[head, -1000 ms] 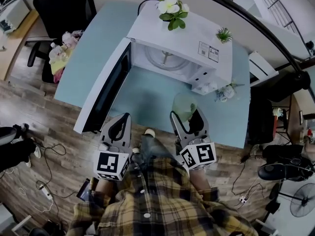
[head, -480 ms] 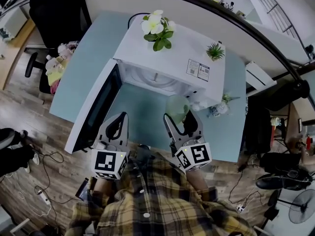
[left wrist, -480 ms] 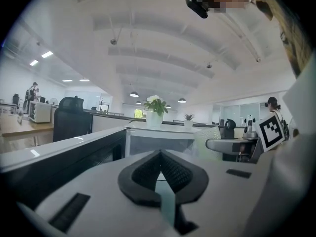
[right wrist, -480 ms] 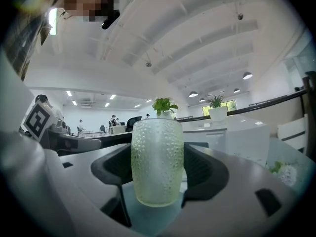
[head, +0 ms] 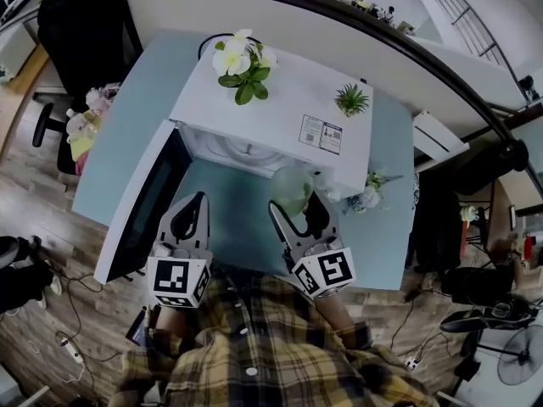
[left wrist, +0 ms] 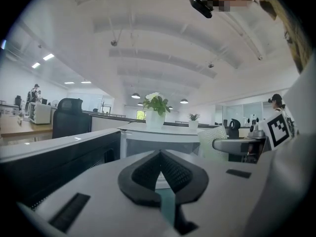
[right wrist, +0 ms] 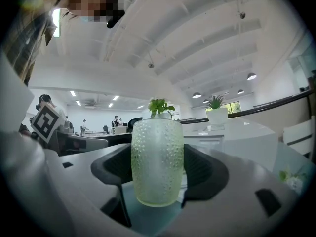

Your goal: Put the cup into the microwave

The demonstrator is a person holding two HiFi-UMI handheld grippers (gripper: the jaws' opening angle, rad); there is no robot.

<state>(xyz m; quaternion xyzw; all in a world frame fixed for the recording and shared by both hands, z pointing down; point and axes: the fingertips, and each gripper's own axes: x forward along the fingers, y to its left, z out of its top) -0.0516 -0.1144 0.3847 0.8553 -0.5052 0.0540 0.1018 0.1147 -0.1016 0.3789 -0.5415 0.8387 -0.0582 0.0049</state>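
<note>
**Right gripper.** The right gripper (head: 297, 203) held the pale green, dimpled glass cup (head: 291, 186) upright between its fingers (head: 277, 213). The right gripper view confirmed the grasp. Both dark padded fingers (right wrist: 205, 169) pressed against the lower half of the cup (right wrist: 157, 159), one on each side.

**Cup position.** The cup stood over the light blue desk (head: 127, 134). It was just in front of the white box-shaped microwave (head: 280, 117), toward the right end of its front. The head view did not show whether any part of the cup had crossed into the cavity.

**Left gripper.** The left gripper (head: 197, 203) hung between the right gripper and the open, dark-windowed door (head: 140, 202), which swung out to the left. The left gripper view showed its fingers (left wrist: 140, 174) closed tip to tip, with nothing between them. Only this view faced the cavity mouth (left wrist: 158, 142) from the front, and it placed the cup (left wrist: 213, 141) to the right of that opening.

**Top of the microwave.** The head view showed a white-flowered potted plant (head: 239, 58), a small spiky green plant (head: 350, 100) and a printed label (head: 319, 132) — the label appeared in no other view. The right gripper view showed both plants (right wrist: 160, 106) (right wrist: 216, 102) beyond the cup.
</note>
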